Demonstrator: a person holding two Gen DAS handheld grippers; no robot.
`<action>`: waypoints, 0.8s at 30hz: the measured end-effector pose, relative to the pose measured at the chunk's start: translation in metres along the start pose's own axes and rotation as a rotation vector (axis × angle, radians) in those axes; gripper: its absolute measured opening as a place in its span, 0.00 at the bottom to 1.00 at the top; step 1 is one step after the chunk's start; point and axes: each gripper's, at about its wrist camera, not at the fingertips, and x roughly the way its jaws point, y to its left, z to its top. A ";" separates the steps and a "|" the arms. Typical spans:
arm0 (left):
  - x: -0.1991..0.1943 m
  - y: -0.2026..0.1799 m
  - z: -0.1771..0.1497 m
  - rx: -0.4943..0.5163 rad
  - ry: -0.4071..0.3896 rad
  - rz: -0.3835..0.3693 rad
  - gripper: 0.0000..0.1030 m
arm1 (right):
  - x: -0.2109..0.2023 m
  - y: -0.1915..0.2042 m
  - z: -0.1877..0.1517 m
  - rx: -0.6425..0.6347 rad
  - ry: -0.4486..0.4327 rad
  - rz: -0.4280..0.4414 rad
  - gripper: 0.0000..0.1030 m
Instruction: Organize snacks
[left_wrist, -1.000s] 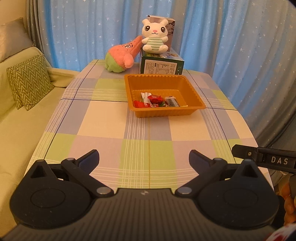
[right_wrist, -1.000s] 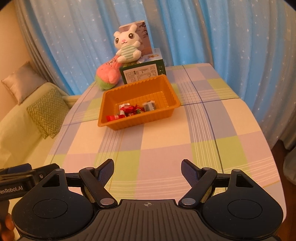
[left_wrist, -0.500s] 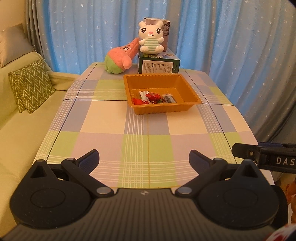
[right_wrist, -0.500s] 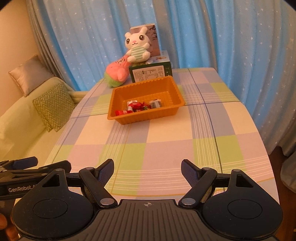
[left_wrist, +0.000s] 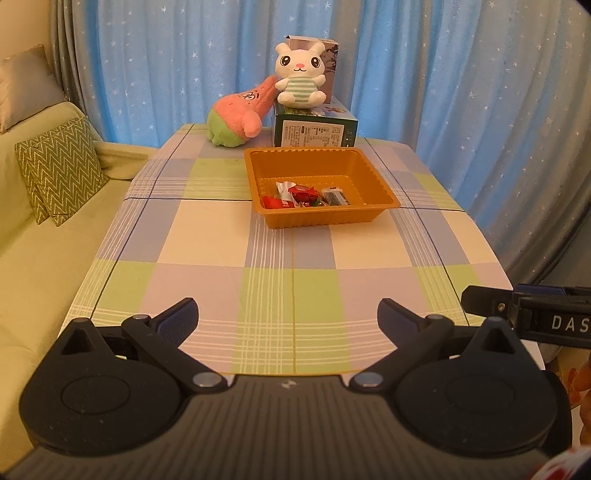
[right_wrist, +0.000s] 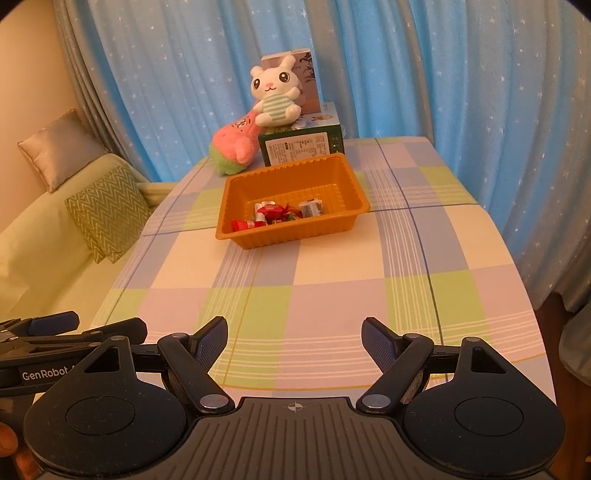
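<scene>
An orange tray stands on the checked tablecloth at the far middle of the table. Several wrapped snacks, red and white, lie in its near part. My left gripper is open and empty above the table's near edge, far from the tray. My right gripper is open and empty, also above the near edge. Each gripper shows at the side of the other's view.
Behind the tray stand a green box with a white bunny plush on it and a pink plush to its left. A sofa with a zigzag cushion is at the left. Blue curtains hang behind.
Both grippers have pulled back from the tray toward the near edge of the table and risen a little. Both stay open and empty. The snacks have not moved.
</scene>
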 end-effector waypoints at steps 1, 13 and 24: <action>0.000 0.000 0.000 0.000 0.000 -0.001 1.00 | 0.000 0.000 0.000 0.001 -0.001 0.002 0.77; 0.000 -0.001 -0.001 0.001 0.002 -0.003 1.00 | 0.000 0.000 0.002 0.003 0.000 0.000 0.77; 0.000 -0.001 -0.001 0.001 0.002 -0.003 1.00 | -0.001 0.000 0.002 0.005 0.001 0.000 0.77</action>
